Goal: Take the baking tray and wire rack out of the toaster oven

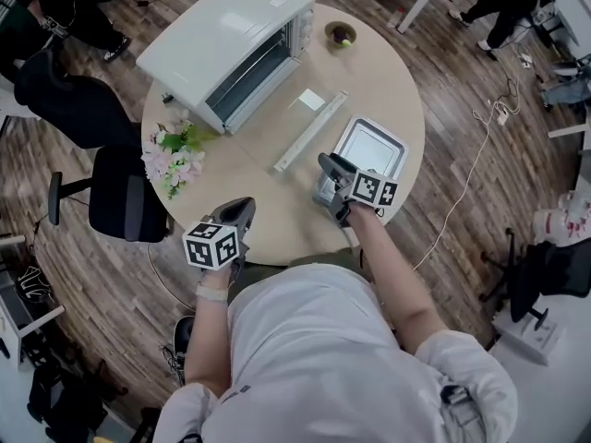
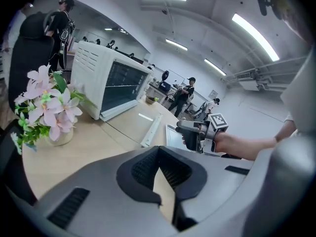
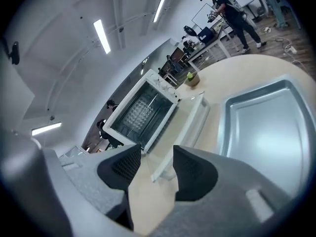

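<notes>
The white toaster oven [image 1: 226, 40] stands at the back left of the round table [image 1: 277, 215], its glass door folded down flat with the handle bar [image 1: 311, 130] toward me. A grid-like wire rack [image 3: 139, 108] shows inside the cavity. The silver baking tray [image 1: 374, 146] lies empty on the table to the right of the door. My right gripper [image 1: 328, 162] hovers at the tray's near left corner, open, nothing between its jaws. At the table's front edge my left gripper [image 1: 242, 206] has its fingertips touching and holds nothing.
A vase of pink flowers [image 1: 175, 155] sits at the table's left edge. A small bowl with something green [image 1: 341, 34] is at the back. A black chair [image 1: 120, 192] stands left of the table. People stand in the background.
</notes>
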